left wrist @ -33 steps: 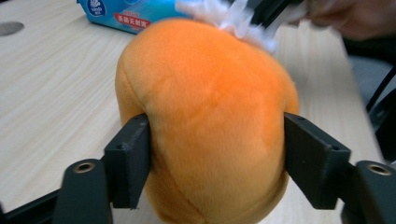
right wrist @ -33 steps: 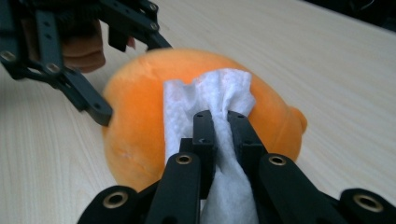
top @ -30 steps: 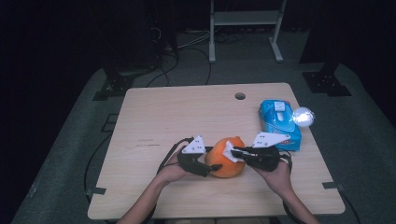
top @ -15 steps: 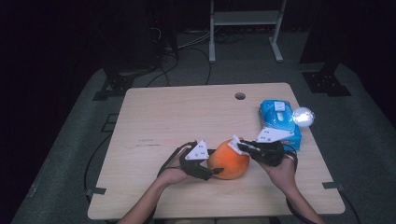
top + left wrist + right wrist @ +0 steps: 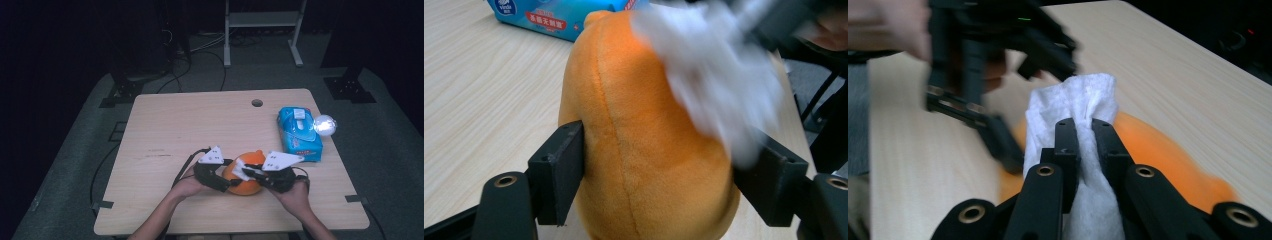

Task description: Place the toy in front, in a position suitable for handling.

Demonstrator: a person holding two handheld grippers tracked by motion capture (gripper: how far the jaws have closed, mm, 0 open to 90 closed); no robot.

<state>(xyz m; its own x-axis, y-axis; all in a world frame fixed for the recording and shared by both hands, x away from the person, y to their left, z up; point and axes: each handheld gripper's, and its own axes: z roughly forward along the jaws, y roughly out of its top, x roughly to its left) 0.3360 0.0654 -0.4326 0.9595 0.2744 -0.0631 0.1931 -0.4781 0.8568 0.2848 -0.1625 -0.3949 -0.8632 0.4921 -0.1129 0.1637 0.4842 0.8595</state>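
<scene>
Orange plush toy (image 5: 245, 176) sits near the front edge of the wooden table (image 5: 200, 125), right in front of the person and between the two grippers. From the left gripper view it's a rounded, soft thing with a seam running down the middle (image 5: 644, 150), standing on the tabletop.

The left gripper (image 5: 222, 181) comes at it from the left side. Its jaws have just been opening, with the plush between them — the left jaw's pad is right at the fabric in the left gripper view, while the one on the other side is half hidden behind the blur of white, so I can't say for sure it's pressing there. They're roughly midway open, straddling the toy's lower body.

The right gripper (image 5: 248, 173) is clamped nearly closed on a white tissue (image 5: 1073, 105). In the right gripper view the two black jaws pinch the bunched paper, and the wad lies on the top of the plush. In the left gripper view the tissue (image 5: 714, 75) is smeared across the toy's upper right side.

Further back on the right side of the table is a blue pack of wipes (image 5: 298, 132), lying flat, well apart from the toy. Just beside its far right corner there's a bright glowing spot (image 5: 324, 124) — can't tell what that is.
</scene>
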